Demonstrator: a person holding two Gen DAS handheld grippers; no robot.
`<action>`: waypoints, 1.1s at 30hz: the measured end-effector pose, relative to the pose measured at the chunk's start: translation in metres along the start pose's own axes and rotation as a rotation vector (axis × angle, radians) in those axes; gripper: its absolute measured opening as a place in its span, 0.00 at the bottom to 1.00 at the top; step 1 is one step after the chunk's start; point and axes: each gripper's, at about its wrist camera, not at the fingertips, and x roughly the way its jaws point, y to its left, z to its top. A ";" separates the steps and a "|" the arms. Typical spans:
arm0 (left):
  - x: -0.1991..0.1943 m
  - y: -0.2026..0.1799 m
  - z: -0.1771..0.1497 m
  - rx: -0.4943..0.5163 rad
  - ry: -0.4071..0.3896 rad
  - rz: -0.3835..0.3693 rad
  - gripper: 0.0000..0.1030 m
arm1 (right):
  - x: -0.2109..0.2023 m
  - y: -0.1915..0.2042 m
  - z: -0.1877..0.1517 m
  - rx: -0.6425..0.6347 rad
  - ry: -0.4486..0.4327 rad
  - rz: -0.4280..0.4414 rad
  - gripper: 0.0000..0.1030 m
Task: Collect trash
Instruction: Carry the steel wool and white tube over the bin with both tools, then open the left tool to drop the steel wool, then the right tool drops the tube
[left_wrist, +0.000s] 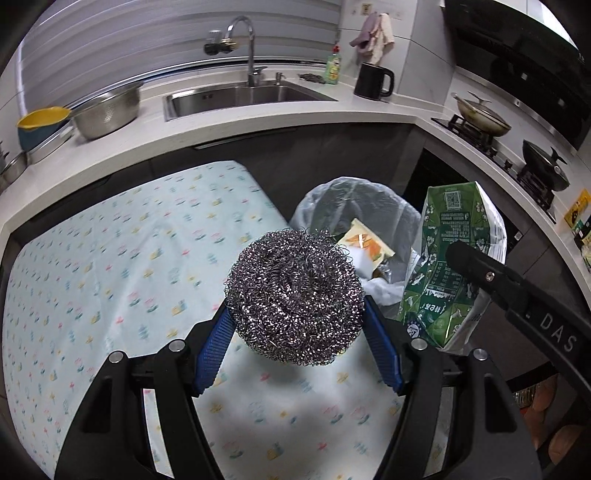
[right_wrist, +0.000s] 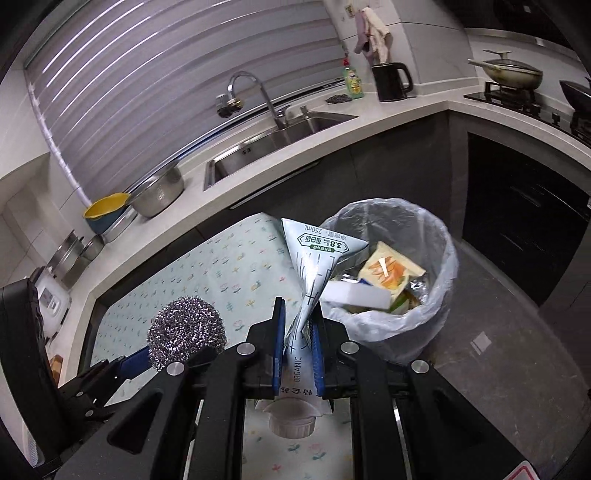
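Currently the left gripper (left_wrist: 295, 314) is holding a steel-wool scourer (left_wrist: 295, 295) between widely spread fingers (left_wrist: 212, 347), above the patterned surface (left_wrist: 110, 258) and short of the bin. To its right, the right gripper (right_wrist: 298, 343) is pinching a flattened milk carton (right_wrist: 314, 266) with its fingers nearly closed, the carton's top reaching toward the lined trash bin (right_wrist: 439, 236), which is already holding wrappers.

As a judgement, the springy scourer could be slipping from its light squeeze and landing on the cloth, and the floppy carton could be catching the bin liner or dropping outside the rim if released early.

Behind the cloth-covered surface, a kitchen counter (left_wrist: 258, 122) is running along the wall, carrying bowls (left_wrist: 107, 110), a sink (left_wrist: 240, 98), a kettle (left_wrist: 373, 81) and a stove with pans (left_wrist: 484, 118).
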 end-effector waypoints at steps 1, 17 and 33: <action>0.005 -0.006 0.004 0.008 0.004 -0.007 0.63 | 0.000 -0.005 0.002 0.006 -0.004 -0.008 0.12; 0.081 -0.070 0.065 0.122 0.028 -0.078 0.63 | 0.020 -0.071 0.049 0.080 -0.072 -0.111 0.12; 0.119 -0.073 0.100 0.102 0.020 -0.080 0.82 | 0.046 -0.087 0.061 0.090 -0.068 -0.138 0.12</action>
